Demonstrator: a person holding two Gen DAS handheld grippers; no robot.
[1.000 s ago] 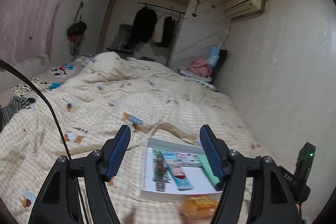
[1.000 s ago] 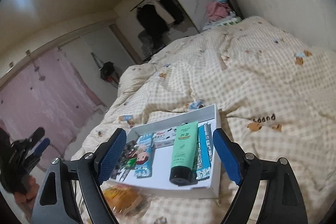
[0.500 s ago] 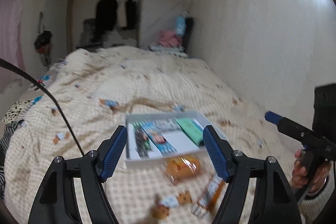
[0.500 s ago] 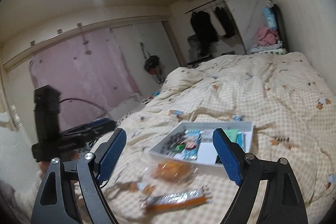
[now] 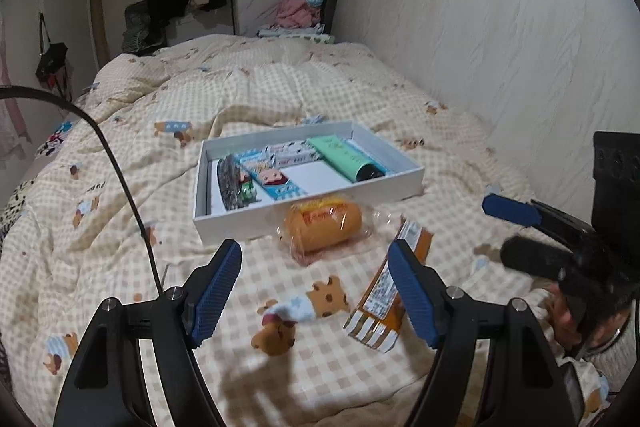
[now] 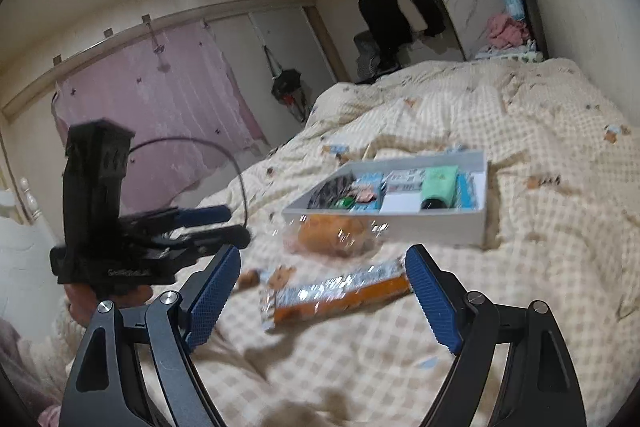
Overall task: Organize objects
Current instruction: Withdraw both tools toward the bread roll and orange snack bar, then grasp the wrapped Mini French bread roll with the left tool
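From my end I count one white tray (image 5: 308, 223) on the bed, with one green tube (image 5: 346, 157) and what looks like four flat packets in it. Outside the tray: one wrapped bun (image 5: 323, 225), one orange snack bar (image 5: 386, 291). Two grippers, the left (image 5: 316, 293) and the right (image 6: 322, 293).

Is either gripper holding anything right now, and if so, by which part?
Nothing is held. The left gripper and right gripper are both open above the bedspread, with the wrapped bun and orange snack packet lying untouched.
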